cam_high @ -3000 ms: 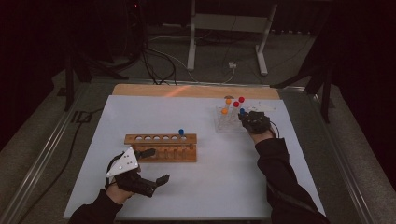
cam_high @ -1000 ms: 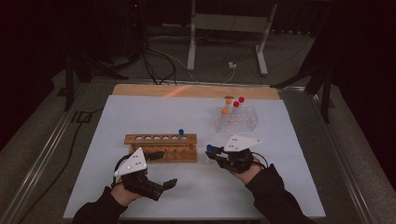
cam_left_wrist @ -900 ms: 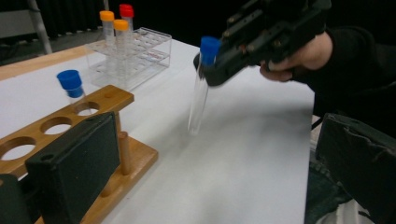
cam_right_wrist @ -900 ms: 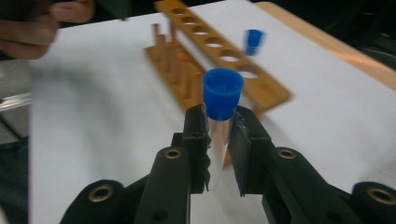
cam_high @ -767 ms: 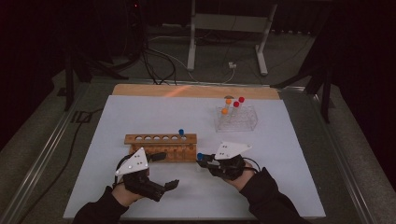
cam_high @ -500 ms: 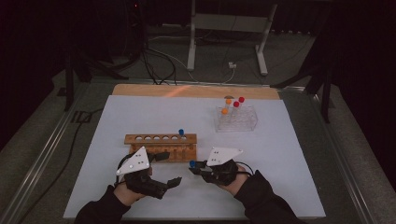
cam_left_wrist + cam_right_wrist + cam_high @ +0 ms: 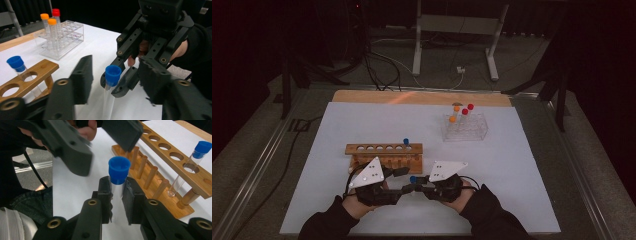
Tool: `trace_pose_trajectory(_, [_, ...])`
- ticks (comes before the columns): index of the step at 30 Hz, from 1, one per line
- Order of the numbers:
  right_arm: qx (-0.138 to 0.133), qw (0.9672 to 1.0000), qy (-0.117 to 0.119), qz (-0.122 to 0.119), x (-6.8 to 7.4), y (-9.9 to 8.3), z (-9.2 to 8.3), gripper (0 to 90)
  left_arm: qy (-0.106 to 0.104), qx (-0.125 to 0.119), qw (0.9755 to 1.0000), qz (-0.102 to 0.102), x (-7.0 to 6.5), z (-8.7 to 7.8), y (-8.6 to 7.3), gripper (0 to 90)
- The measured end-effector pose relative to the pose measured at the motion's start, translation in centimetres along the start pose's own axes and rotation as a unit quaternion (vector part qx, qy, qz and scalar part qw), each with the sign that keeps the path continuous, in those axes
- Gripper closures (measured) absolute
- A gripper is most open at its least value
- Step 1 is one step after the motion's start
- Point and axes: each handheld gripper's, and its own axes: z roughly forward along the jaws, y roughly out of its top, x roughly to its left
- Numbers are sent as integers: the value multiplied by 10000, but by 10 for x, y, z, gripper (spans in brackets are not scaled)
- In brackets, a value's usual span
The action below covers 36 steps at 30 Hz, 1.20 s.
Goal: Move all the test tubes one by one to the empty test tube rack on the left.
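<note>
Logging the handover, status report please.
Right gripper shut on blue-capped tube. Left gripper closing around it, pads not touching. Nothing in the way.

The right gripper (image 7: 117,195) is clamped tight; the left gripper (image 7: 112,75) faces it, jaws just closing, pads still apart.

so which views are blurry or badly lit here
High view: dim, room beyond the table nearly black. Right gripper view: the left hand-held gripper is smeared, while the blue-capped tube is sharp. Left gripper view: bright, its own near jaws soft.
</note>
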Motion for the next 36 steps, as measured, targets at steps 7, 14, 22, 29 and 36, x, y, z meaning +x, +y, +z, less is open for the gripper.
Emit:
trace_pose_trajectory(7, [4, 10000, 1, -7, 0, 0, -1, 774, 35, 79, 9999, 99, 0, 8, 1, 651])
trace_pose_trajectory(14, [-41, 10000, -19, 23, 0, 1, -3, 774, 37, 100, 9998, 168, 1, 10, 3, 758])
trace_pose_trajectory(22, [-208, 9997, -115, 109, -2, 1, -8, 677, 93, -9, 9998, 176, 7, 5, 15, 772])
trace_pose_trajectory(29, [-467, 9979, -347, 292, -8, 0, -18, 454, 506, -231, 9981, 249, 23, -11, 37, 773])
trace_pose_trajectory(36, [-642, 9957, -468, 476, -13, 3, -27, 235, 861, -348, 9954, 239, 44, -19, 51, 773])
